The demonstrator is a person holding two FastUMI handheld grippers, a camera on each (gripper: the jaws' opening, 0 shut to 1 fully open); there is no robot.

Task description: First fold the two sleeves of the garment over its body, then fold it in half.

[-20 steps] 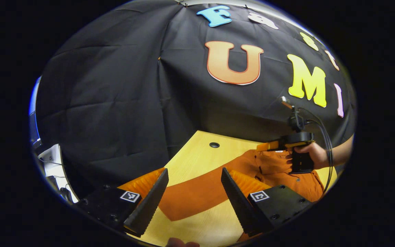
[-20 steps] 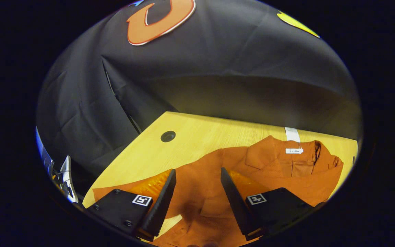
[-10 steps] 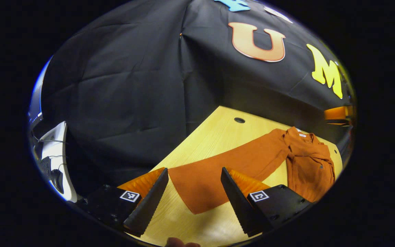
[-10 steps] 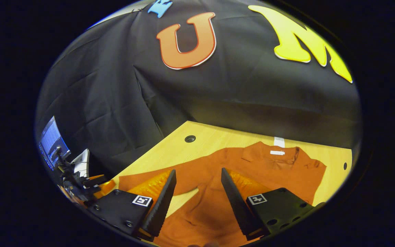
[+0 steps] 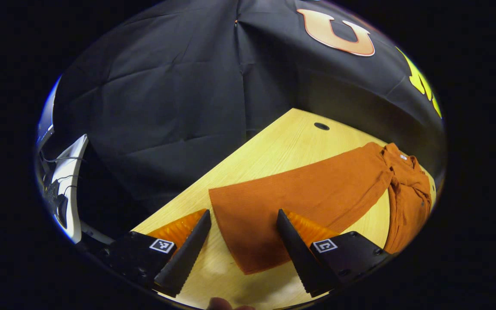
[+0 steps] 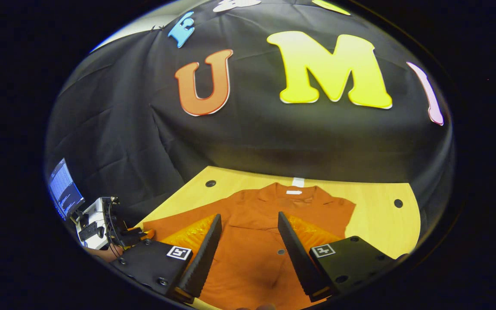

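Note:
An orange long-sleeved garment lies on the wooden table (image 5: 274,146). In the left gripper view its left sleeve (image 5: 308,193) stretches flat towards me, and the cuff end lies between the fingers of my open left gripper (image 5: 241,254), just above the table. The bunched body (image 5: 407,202) is at the far right. In the right gripper view the body (image 6: 252,245) lies collar away, with a white label (image 6: 293,192). My right gripper (image 6: 246,254) hangs open above the body, holding nothing. The left gripper (image 6: 134,234) appears at the sleeve end.
The table (image 6: 381,224) has round cable holes (image 6: 210,183) (image 6: 398,203) (image 5: 321,126) near its back edge. A monitor (image 6: 63,189) and a white device with cables (image 6: 93,219) stand off the table's left side. The black cloth wall rises right behind the table.
The right gripper has lifted and drawn back from the collar area to over the body's middle. The left gripper has tilted down over the sleeve's cuff end. Both stayed open.

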